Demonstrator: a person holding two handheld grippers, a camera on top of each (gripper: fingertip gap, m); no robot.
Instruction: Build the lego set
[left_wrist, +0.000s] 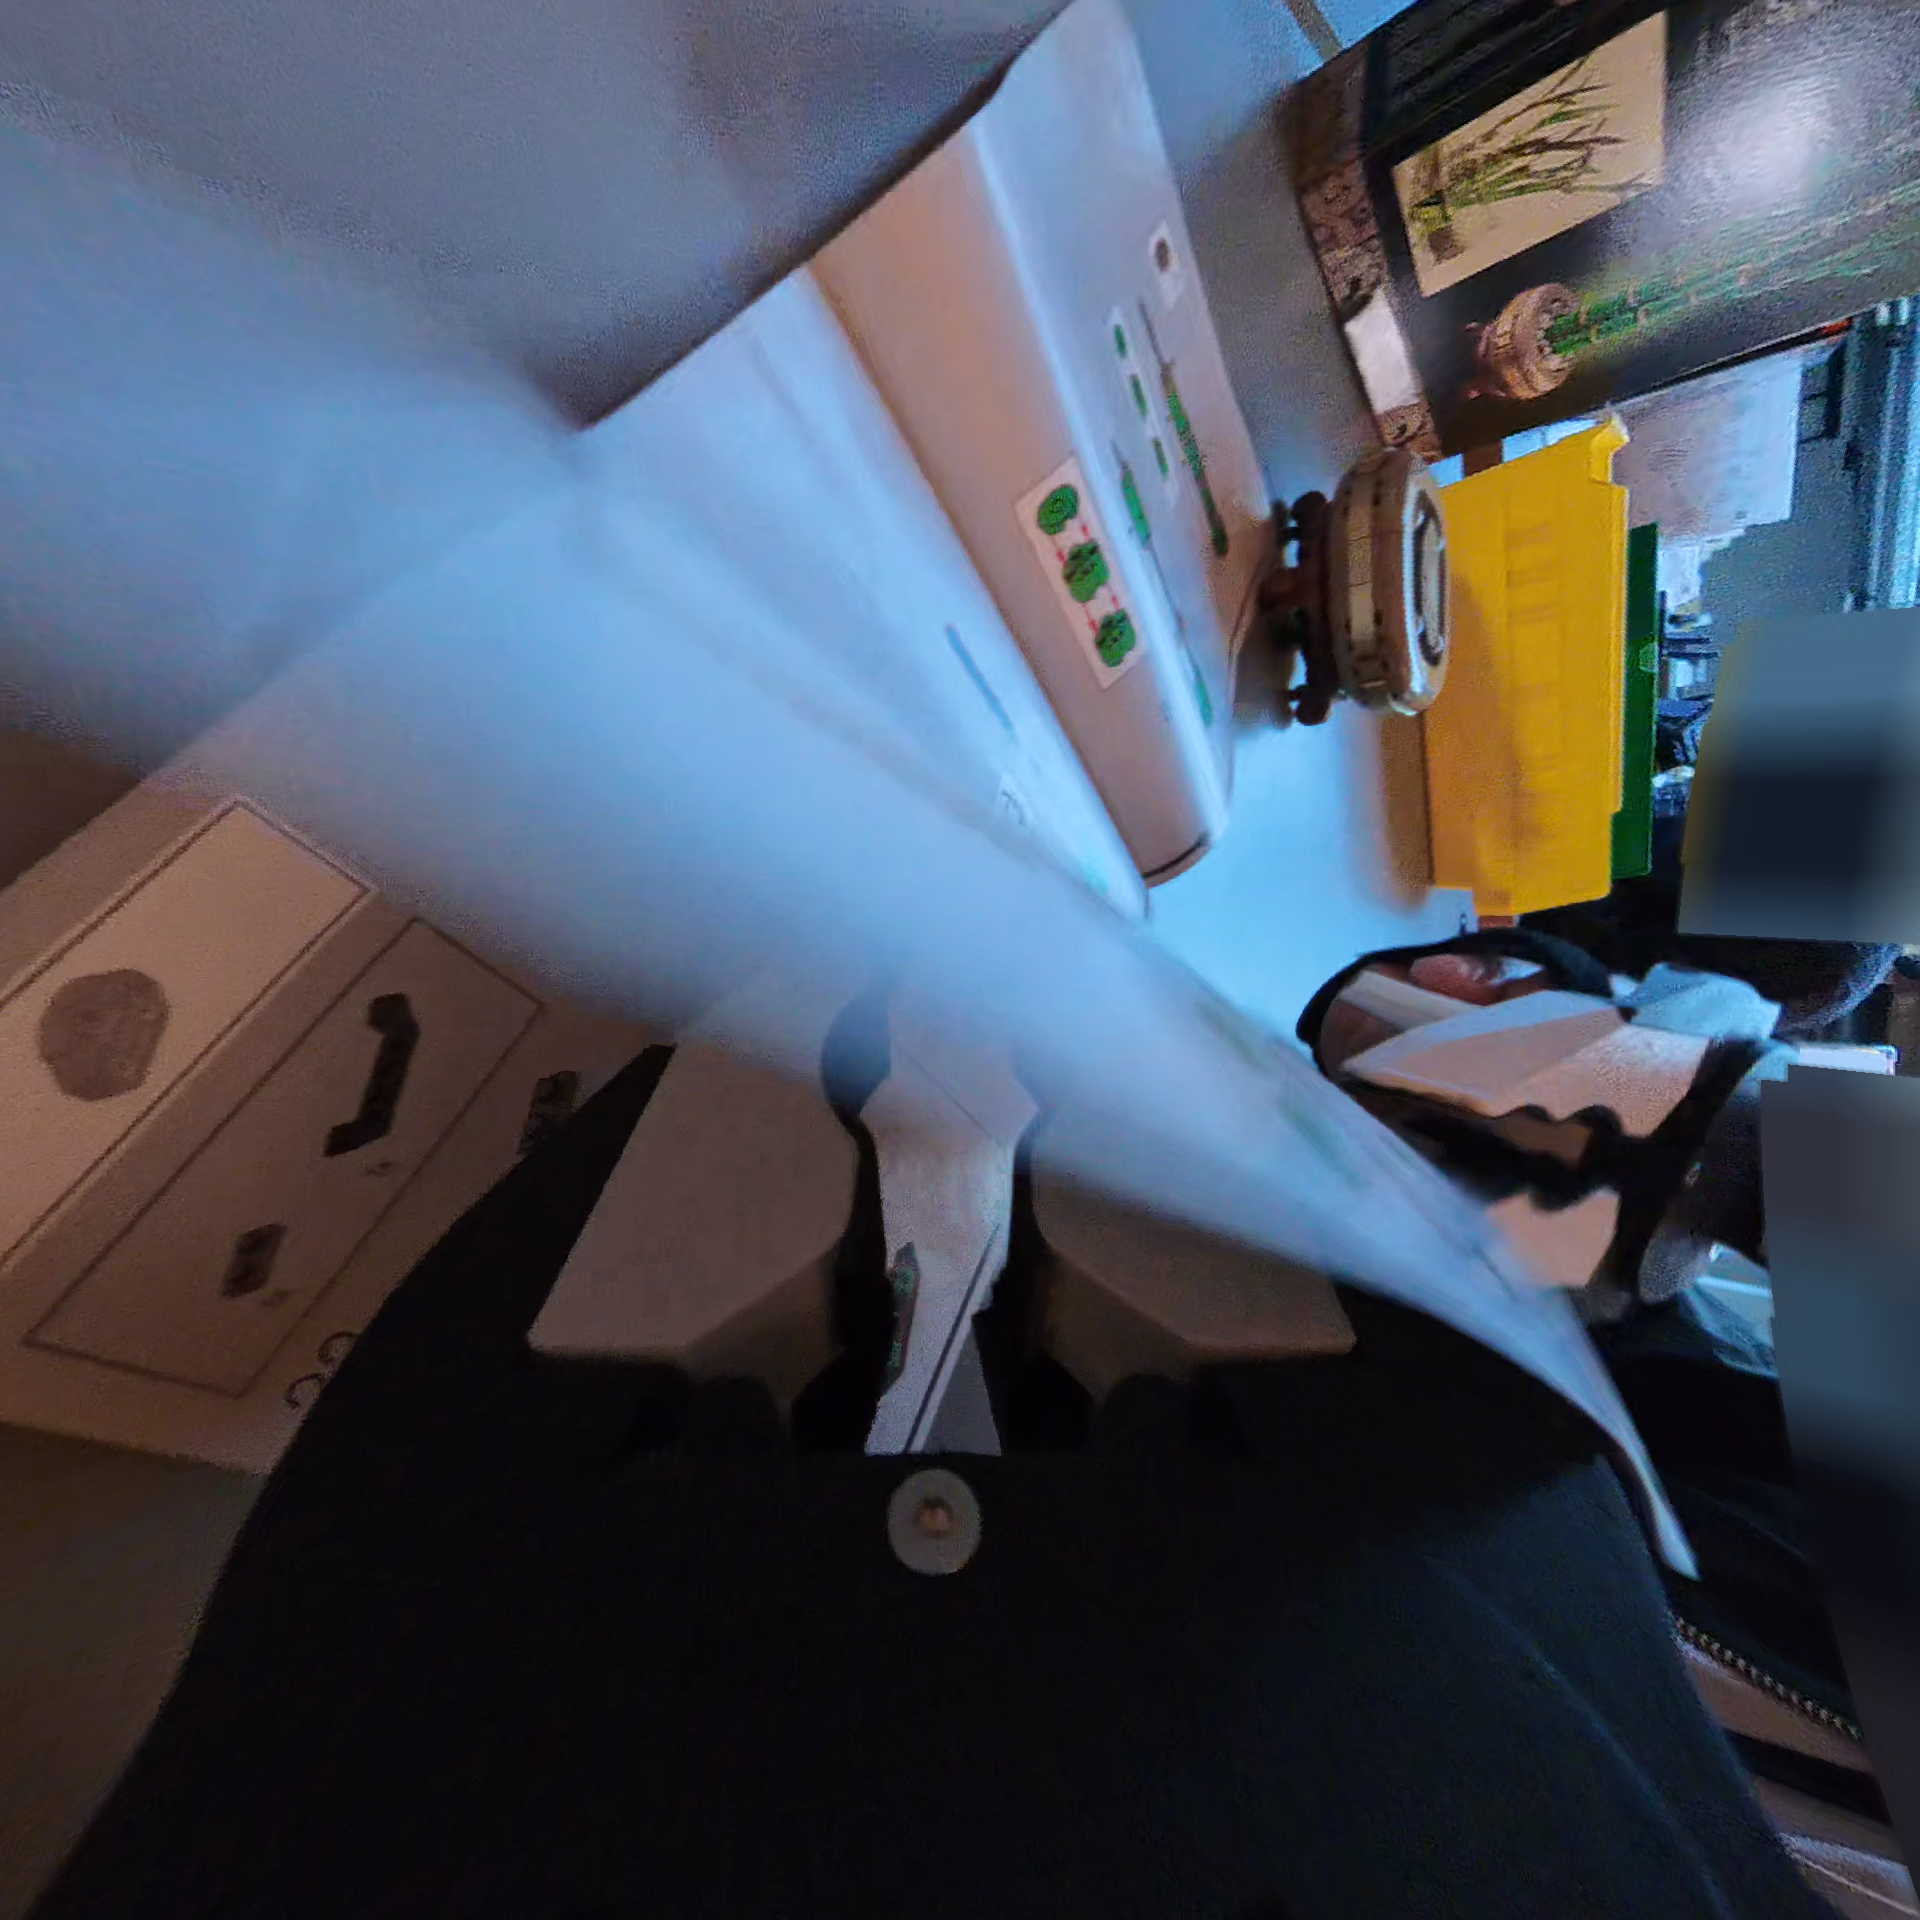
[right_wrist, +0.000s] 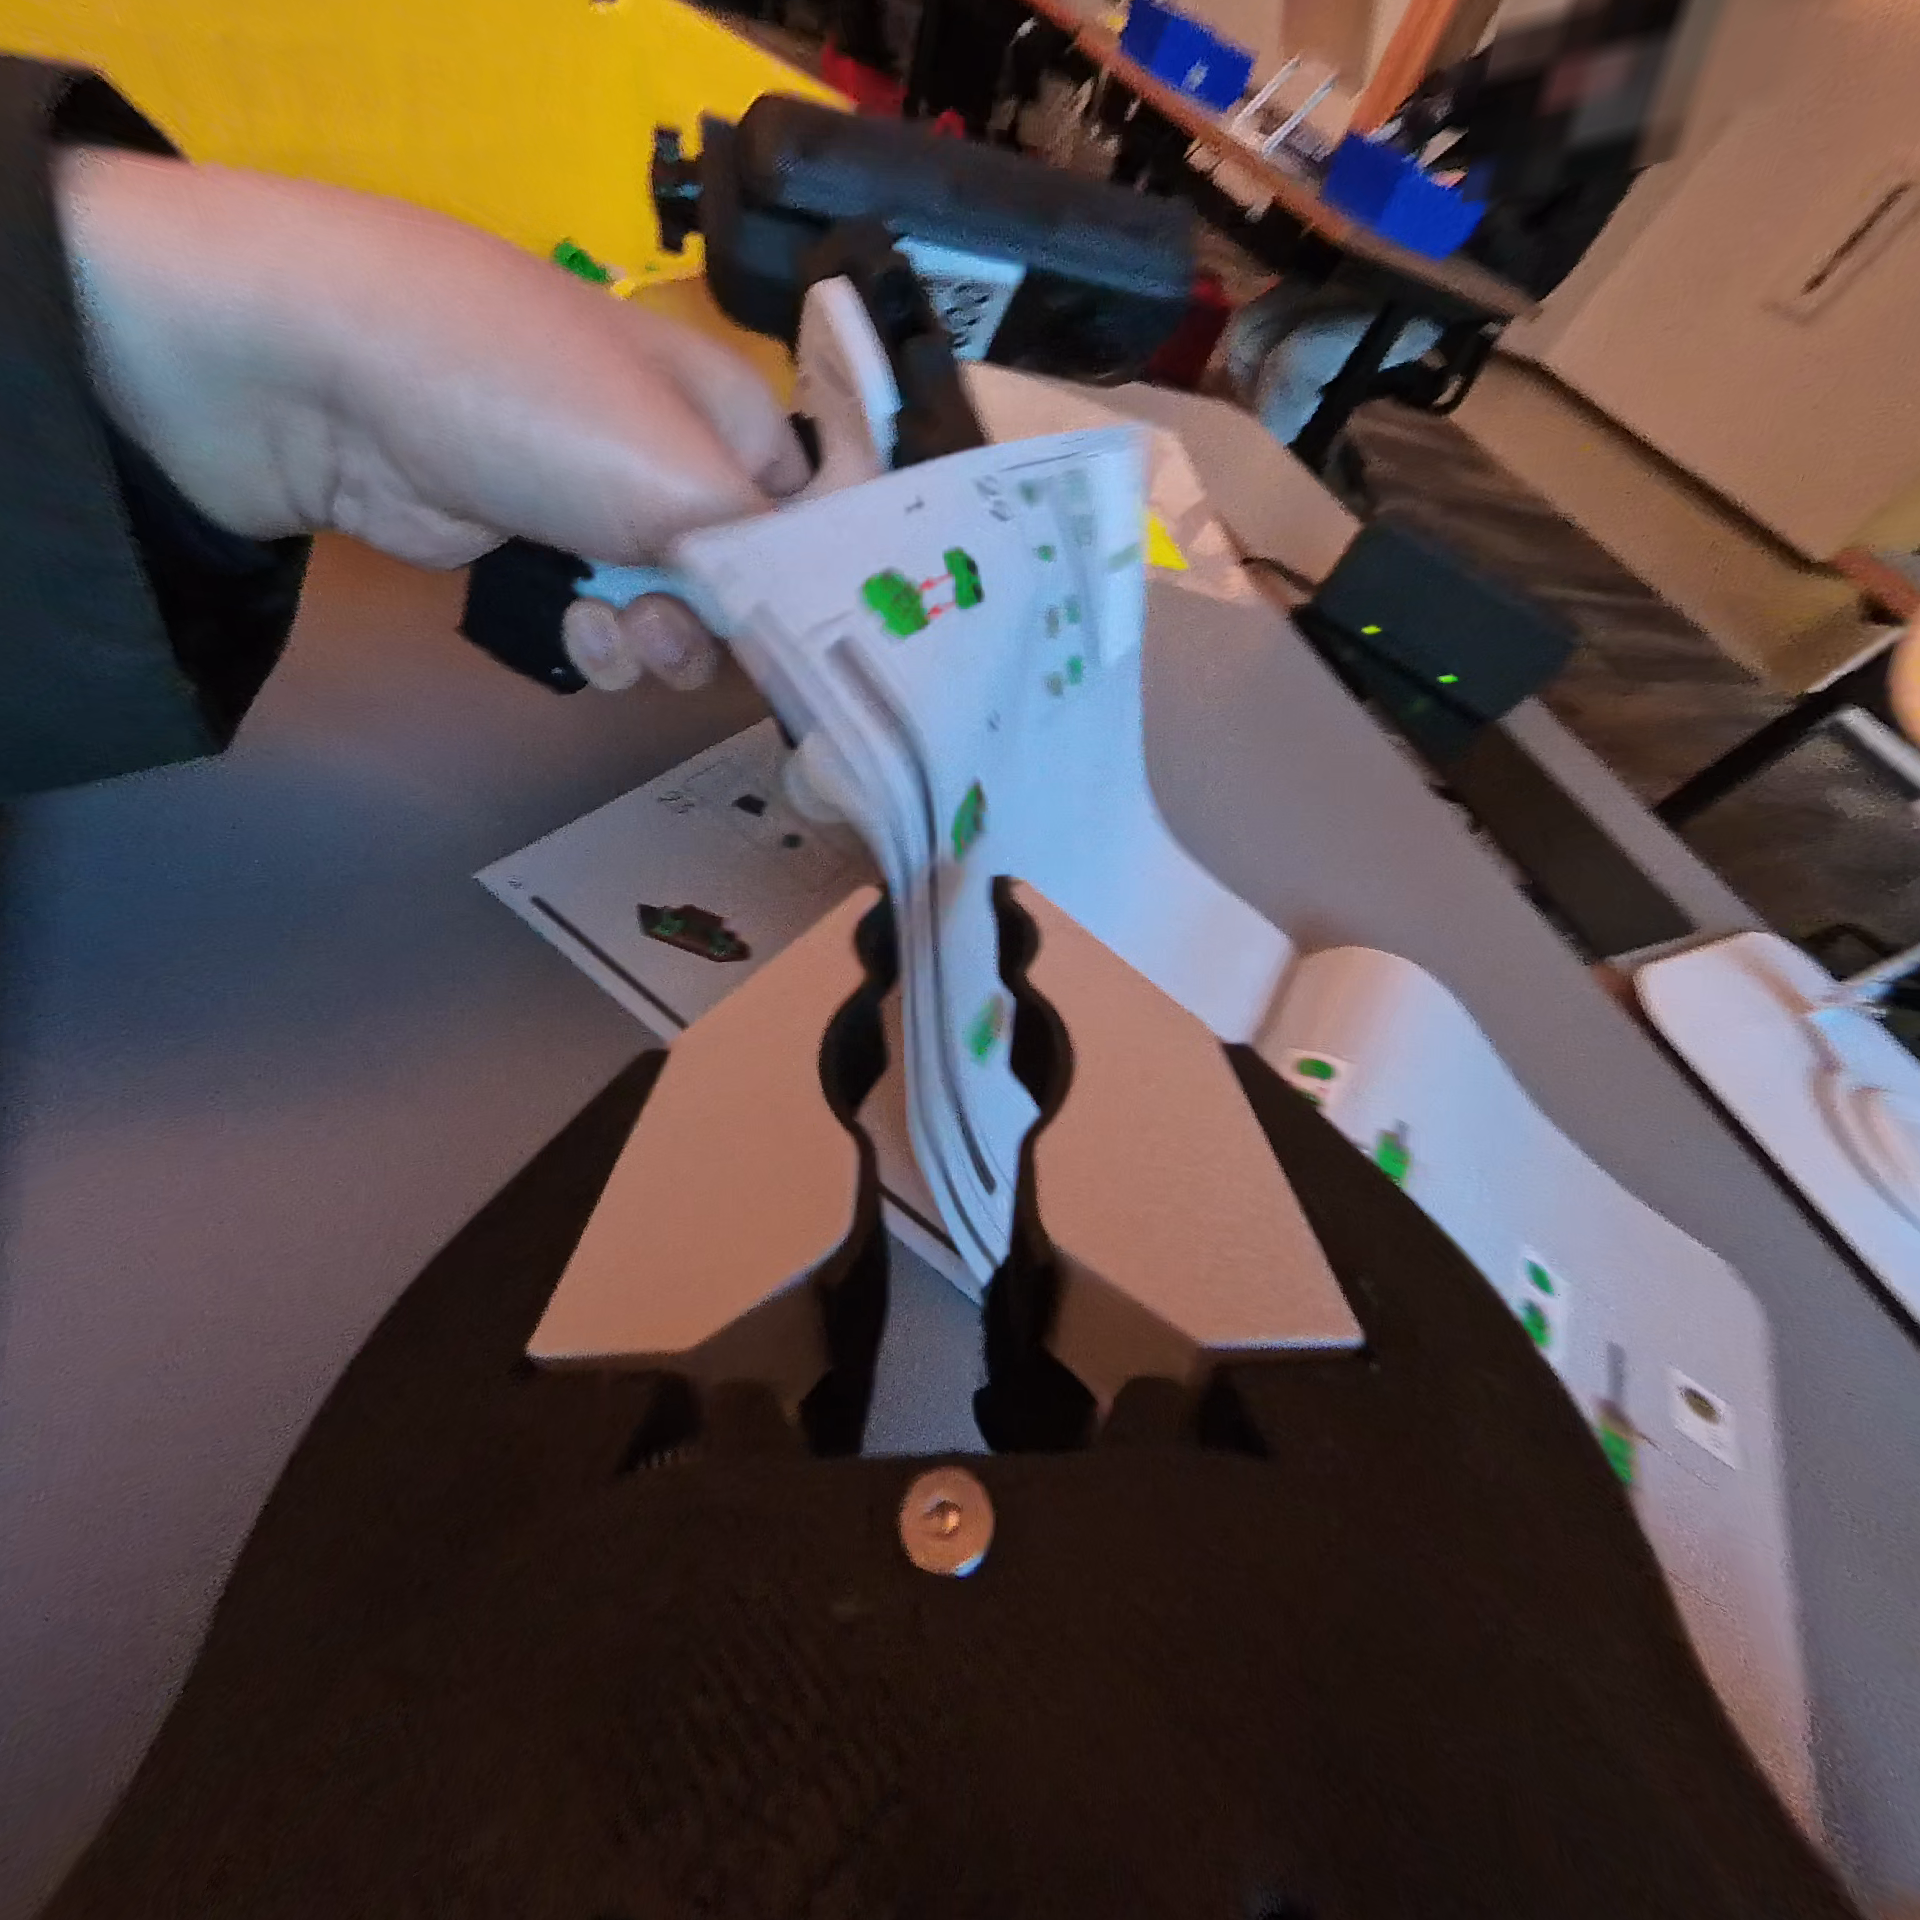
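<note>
While your right gripper (right_wrist: 940, 1091) clamps its two tan fingers on a lifted sheaf of pages from the instruction booklet (right_wrist: 997, 727), your left gripper (right_wrist: 852, 384) pinches the far corner of the same pages, with your left hand (right_wrist: 395, 405) wrapped round its handle. From the left wrist view, the left gripper (left_wrist: 940, 1174) has its fingers nearly together on a thin edge of paper, though the pages (left_wrist: 623, 748) are so smeared there that the grip is probably, not certainly, firm. Printed step pictures of green pieces show on the pages; the small print cannot be read. The rest of the booklet lies open on the grey table (right_wrist: 208, 1039), one page flat beneath the grippers.

Only the left wrist view shows the round tan and brown lego model (left_wrist: 1371, 582) on the table, just beside a yellow bin (left_wrist: 1517, 665) whose contents are hidden, a green bin (left_wrist: 1640, 707) behind that, and the set's dark box (left_wrist: 1621, 208) with its plant picture. Only the right wrist view shows a black device (right_wrist: 1439, 634) with green lights and blue bins (right_wrist: 1403, 197) on a far table.
</note>
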